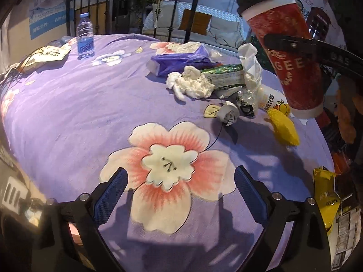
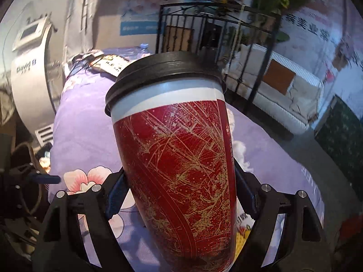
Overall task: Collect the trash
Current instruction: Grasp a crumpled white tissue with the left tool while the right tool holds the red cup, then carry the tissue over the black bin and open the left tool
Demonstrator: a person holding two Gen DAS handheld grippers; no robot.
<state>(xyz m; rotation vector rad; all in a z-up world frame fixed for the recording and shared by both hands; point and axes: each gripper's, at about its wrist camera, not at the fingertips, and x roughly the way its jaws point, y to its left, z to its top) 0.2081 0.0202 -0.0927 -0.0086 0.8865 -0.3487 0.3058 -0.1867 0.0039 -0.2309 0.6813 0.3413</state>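
A tall red paper cup [image 2: 179,158] with a black lid fills the right wrist view, and my right gripper [image 2: 181,192] is shut on its sides. The same red cup [image 1: 288,56] hangs tilted above the table at the right of the left wrist view, one black finger [image 1: 295,43] across it. My left gripper [image 1: 180,192] stands open above the purple flowered cloth [image 1: 79,117], nothing between its blue pads. Beyond it lies a trash pile: crumpled white tissue [image 1: 192,83], a green wrapper [image 1: 224,74], a purple plastic bag [image 1: 181,61], a small white bottle [image 1: 272,102], a yellow scrap [image 1: 283,127].
A water bottle [image 1: 85,38] stands at the far left, beside a flat snack packet [image 1: 47,53]. A yellow wrapper [image 1: 324,195] hangs at the table's right edge. A black metal rail [image 1: 136,6] and a white sofa [image 1: 204,27] lie behind the table.
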